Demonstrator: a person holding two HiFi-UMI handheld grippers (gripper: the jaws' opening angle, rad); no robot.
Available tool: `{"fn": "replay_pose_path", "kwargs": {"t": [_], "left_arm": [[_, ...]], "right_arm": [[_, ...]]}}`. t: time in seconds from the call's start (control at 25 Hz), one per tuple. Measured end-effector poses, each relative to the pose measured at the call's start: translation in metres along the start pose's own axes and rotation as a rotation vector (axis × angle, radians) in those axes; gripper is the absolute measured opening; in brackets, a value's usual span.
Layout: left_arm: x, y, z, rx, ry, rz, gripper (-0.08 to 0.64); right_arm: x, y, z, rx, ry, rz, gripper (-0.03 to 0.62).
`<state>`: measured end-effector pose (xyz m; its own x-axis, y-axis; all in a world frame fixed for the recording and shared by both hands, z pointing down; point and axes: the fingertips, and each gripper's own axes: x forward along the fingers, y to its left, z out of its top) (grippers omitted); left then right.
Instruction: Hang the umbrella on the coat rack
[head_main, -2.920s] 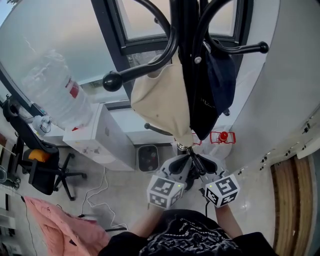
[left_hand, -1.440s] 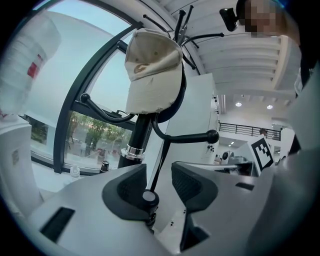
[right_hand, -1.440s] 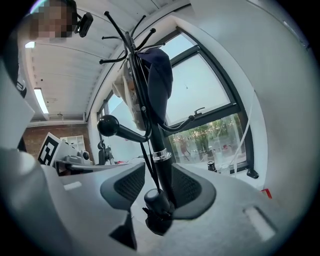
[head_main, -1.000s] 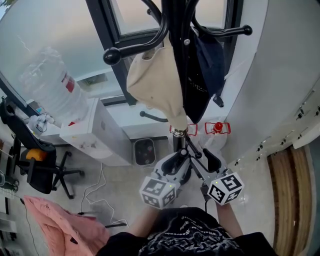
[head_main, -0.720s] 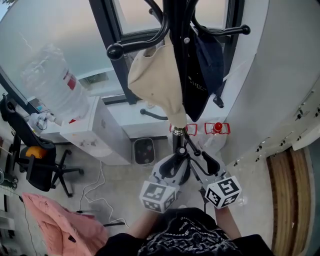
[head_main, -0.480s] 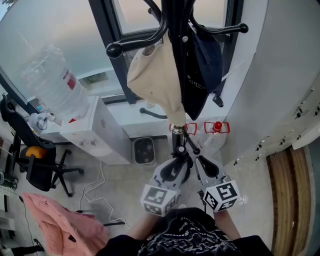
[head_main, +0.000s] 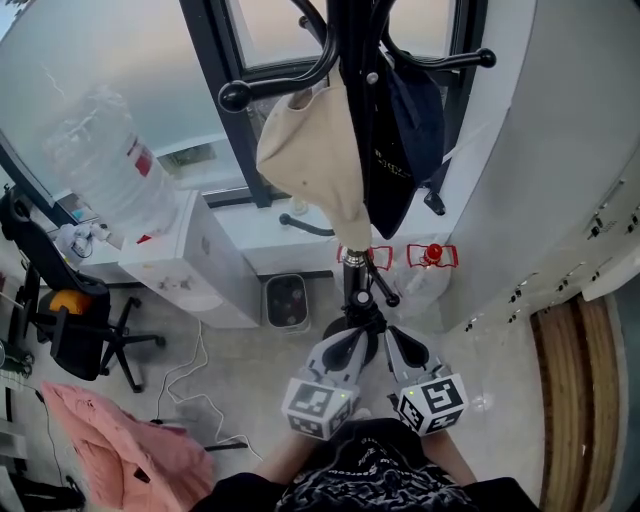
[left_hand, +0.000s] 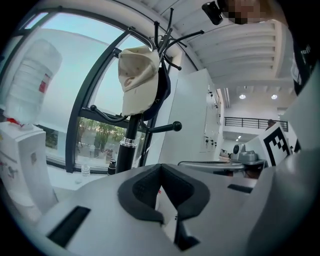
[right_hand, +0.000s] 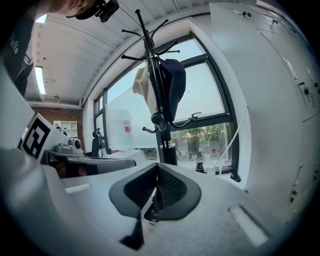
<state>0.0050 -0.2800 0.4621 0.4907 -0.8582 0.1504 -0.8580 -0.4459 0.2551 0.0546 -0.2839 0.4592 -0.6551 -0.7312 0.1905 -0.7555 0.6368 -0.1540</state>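
- Umbrella (head_main: 386, 170), seemingly the long black folded thing, is hanging along the coat rack (head_main: 356, 290) pole at upper centre, beside a cream cap (head_main: 310, 160).
- Left gripper (left_hand: 160, 166) and right gripper (right_hand: 157, 166) are hovering at lower centre, jaws pressed together, pinching nothing.

No wording can be read in any view. Red label (head_main: 141, 160) on the water bottle (head_main: 90, 150): print too small. White lettering (head_main: 386, 160) on the dark garment (head_main: 418, 120) hanging on the coat rack (head_main: 352, 40): illegible. White print (head_main: 350, 478) on the person's black shirt (head_main: 450, 495): illegible.
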Motion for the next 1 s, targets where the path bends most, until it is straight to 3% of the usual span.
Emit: {"fn": "replay_pose_path", "kwargs": {"t": [0.12, 1.0], "left_arm": [[-0.003, -0.001, -0.003, -0.037, 0.009, 0.000, 0.011], [-0.010, -0.005, -0.020, -0.039, 0.049, 0.009, 0.011]], "right_arm": [[-0.002, 0.004, -0.006, -0.004, 0.019, -0.001, 0.005], [-0.006, 0.018, -0.026, -0.016, 0.079, 0.006, 0.005]]}}
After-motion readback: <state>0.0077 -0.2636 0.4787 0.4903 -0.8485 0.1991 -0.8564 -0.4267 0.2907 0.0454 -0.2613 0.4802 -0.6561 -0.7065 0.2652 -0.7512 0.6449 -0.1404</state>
